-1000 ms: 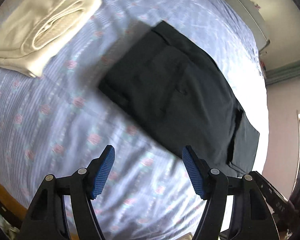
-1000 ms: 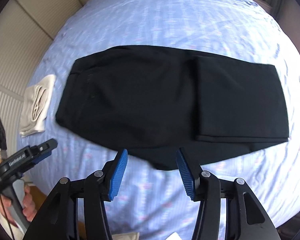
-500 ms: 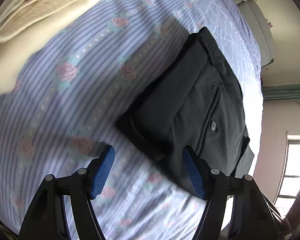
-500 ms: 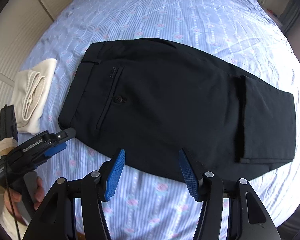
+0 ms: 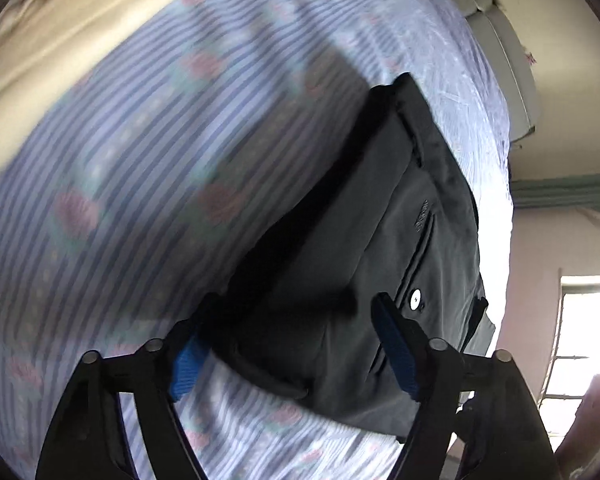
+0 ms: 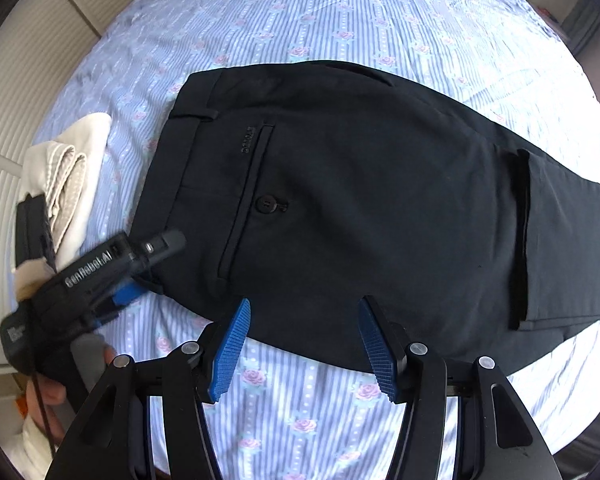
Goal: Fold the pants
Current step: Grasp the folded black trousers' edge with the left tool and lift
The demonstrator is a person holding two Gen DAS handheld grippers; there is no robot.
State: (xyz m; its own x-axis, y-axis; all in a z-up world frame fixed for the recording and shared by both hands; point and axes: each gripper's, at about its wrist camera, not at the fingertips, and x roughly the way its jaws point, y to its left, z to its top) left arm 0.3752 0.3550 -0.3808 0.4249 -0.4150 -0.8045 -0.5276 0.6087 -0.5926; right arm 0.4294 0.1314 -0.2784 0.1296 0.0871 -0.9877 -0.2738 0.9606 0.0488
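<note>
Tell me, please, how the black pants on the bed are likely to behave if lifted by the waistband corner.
The black pants would probably drape and sag: they lie flat and limp on the striped sheet. The folded-over leg end looks loose and may fall open. The cloth seems thin, so likely light, though its smooth weave could slip from the left tool.

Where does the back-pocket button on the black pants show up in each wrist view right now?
Left wrist view: the button glints pale at lower right, just above the left gripper's right-hand fingertip.
Right wrist view: the button sits left of centre on the black pants, beside the long pocket slit.
Shared landmark: the folded cream garment, at the left edge here and across the top left in the left wrist view.
</note>
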